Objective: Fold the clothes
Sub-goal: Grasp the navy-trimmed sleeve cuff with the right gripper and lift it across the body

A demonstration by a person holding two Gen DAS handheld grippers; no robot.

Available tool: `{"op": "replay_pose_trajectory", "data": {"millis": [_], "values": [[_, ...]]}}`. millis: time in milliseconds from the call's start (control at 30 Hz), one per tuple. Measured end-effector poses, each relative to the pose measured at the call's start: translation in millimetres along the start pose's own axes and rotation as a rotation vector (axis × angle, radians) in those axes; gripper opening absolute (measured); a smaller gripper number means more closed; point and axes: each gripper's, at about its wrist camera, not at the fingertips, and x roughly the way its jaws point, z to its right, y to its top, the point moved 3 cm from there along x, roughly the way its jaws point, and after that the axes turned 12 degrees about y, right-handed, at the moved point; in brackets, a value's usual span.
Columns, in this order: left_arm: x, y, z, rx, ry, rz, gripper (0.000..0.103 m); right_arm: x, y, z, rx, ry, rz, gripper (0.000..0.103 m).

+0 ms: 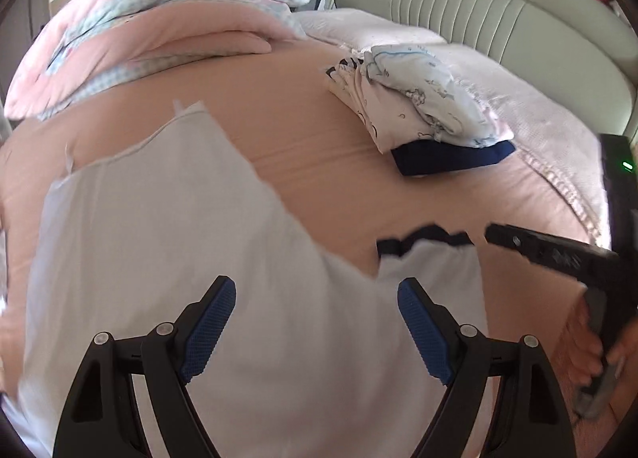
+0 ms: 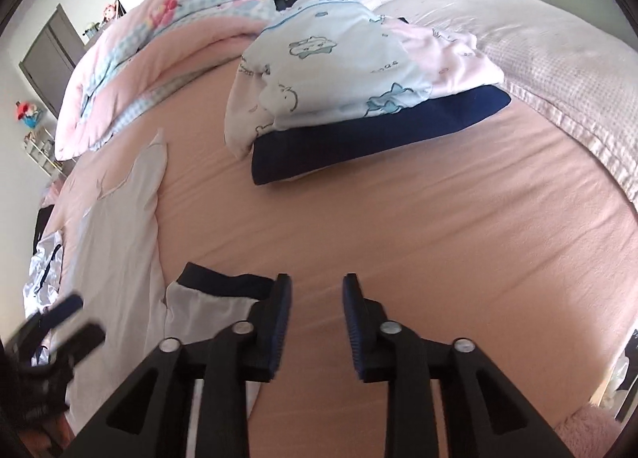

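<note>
On the bed (image 2: 398, 227), your left hand-held gripper (image 1: 315, 322) hovers with its jaws wide apart and nothing between them, right over the white garment (image 1: 179, 238) spread on the pink sheet. Your right hand-held gripper (image 2: 315, 322) is also parted and empty, over bare sheet, with the garment's navy-trimmed sleeve (image 2: 223, 290) just beside its left finger.

The garment lies ahead of and under your left gripper, its long axis running away from you toward the quilt (image 1: 139, 31); from your right gripper it lies to the left. So the left is nearer the body, the right nearer the sleeve. I judge the sleeve edge is what the fold would turn on, though whether this piece is being laid out or is partway folded cannot be told.

A folded pile (image 2: 359, 91) sits farther up the bed, well apart from both grippers.

The left view shows your hand (image 1: 590, 342) on the right gripper's handle; the right view alone shows crumpled white cloth (image 2: 44, 270) at the bed's left edge.
</note>
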Motion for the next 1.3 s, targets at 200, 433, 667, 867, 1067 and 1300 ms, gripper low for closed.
{"op": "replay_pose_trajectory", "data": {"millis": [200, 433, 667, 867, 1067, 1300], "values": [[42, 11, 25, 0.098, 0.019, -0.088, 0.083, 10, 4, -11, -0.041, 0.041, -0.024, 0.031], [32, -23, 41, 0.246, 0.038, -0.069, 0.083, 23, 8, -27, -0.094, 0.097, -0.053, 0.034], [41, -14, 43, 0.226, 0.08, -0.045, 0.084, 30, -2, -44, -0.171, 0.104, -0.096, 0.034], [53, 5, 34, 0.201, 0.224, -0.014, 0.085, 40, -5, -34, -0.142, 0.058, -0.131, 0.034], [43, 8, -2, 0.068, 0.231, -0.026, 0.084, 31, 9, -18, -0.039, 0.115, -0.06, 0.037], [41, 15, 28, 0.159, 0.076, -0.012, 0.084, 38, 9, -35, -0.092, 0.214, -0.111, 0.037]]}}
